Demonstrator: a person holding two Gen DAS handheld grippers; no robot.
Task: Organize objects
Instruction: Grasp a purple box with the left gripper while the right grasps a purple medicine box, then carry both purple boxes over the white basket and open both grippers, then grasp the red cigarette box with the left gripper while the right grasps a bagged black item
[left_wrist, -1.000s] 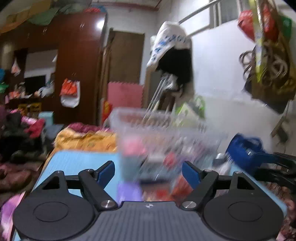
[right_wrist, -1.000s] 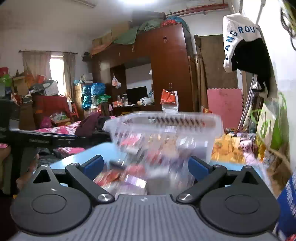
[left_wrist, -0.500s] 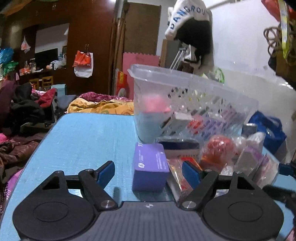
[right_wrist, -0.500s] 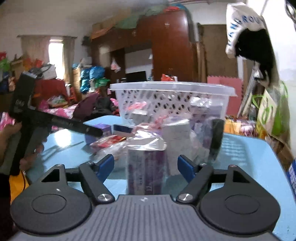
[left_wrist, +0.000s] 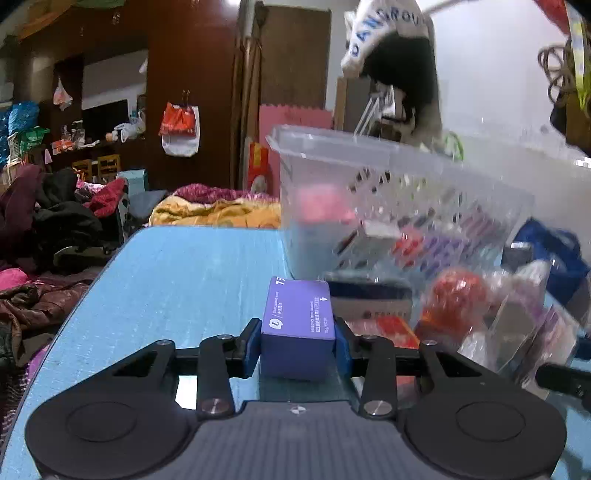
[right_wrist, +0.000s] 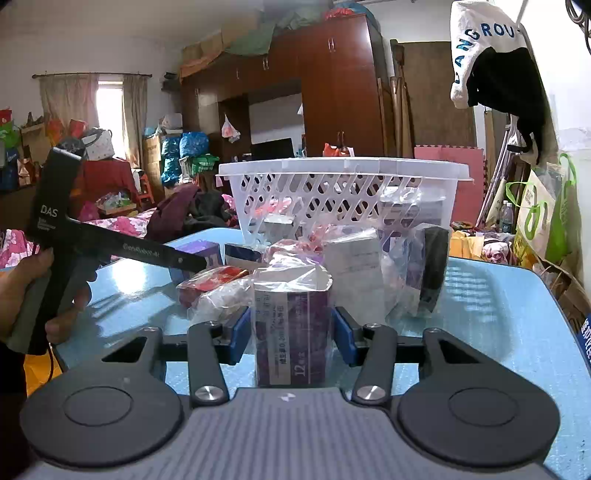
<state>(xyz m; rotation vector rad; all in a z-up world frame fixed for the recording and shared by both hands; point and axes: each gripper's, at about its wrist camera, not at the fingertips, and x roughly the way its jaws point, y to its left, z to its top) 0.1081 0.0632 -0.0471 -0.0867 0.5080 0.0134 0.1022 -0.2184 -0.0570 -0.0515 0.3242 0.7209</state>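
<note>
A small purple box (left_wrist: 299, 317) lies on the blue table (left_wrist: 184, 277) left of a pile of packets. My left gripper (left_wrist: 297, 347) is closing, and its blue pads press both sides of the box. In the right wrist view a purple pack in a clear bag (right_wrist: 291, 325) stands between the fingers of my right gripper (right_wrist: 291, 339). Those jaws are closing too, with a thin gap still visible on each side. The white plastic basket (right_wrist: 343, 164) stands just behind the pile with several packets inside.
Bagged packets, a red item (left_wrist: 458, 291) and a black roll (right_wrist: 434, 262) crowd the table in front of the basket (left_wrist: 369, 155). A hand (right_wrist: 22, 280) holds the left tool's black body (right_wrist: 59, 206). The table's edges fall off to cluttered bedding and bags.
Both grippers came down to the table and steadied. The left jaws closed from wide onto the purple box. The right jaws narrowed around the bagged purple pack.
</note>
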